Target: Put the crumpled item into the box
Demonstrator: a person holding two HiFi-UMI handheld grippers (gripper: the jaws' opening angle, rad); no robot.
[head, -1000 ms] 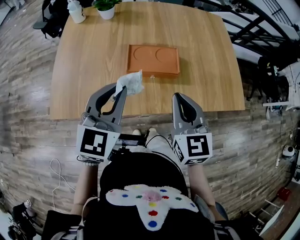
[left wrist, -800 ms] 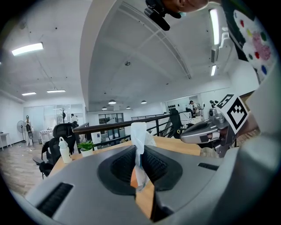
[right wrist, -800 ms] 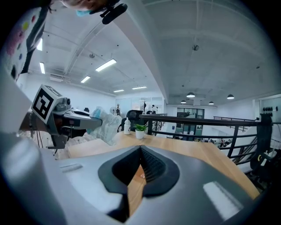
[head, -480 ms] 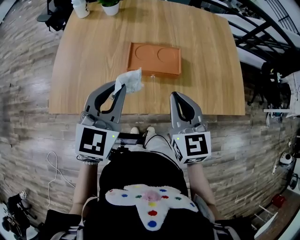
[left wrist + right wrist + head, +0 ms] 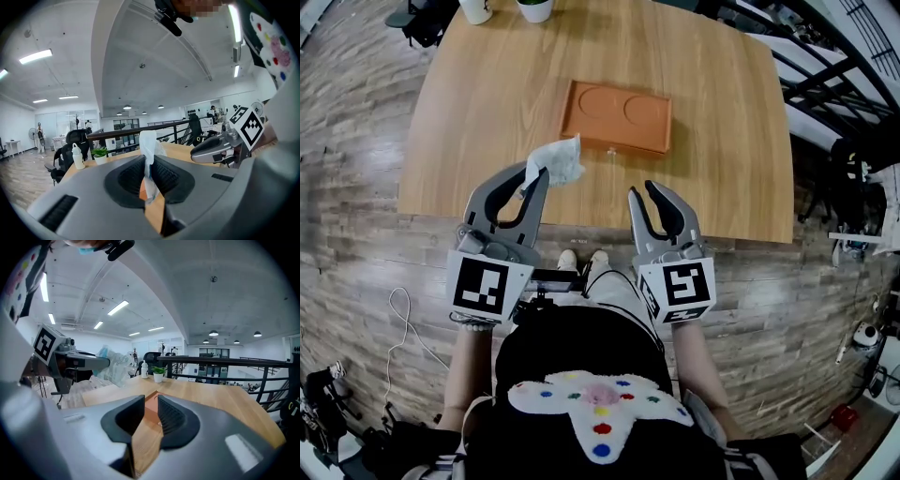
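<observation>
Two grippers hover over the near edge of the wooden table in the head view; my left gripper holds the crumpled tissue short of the orange box. Left gripper view: my jaws pinch the tissue. Right gripper view: my right gripper is narrowly parted and empty.

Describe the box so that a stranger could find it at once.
Start at the wooden table. Near its middle lies a shallow orange-brown box. Two round hollows in its floor set it apart from the white bottle and potted plant at the far edge.
</observation>
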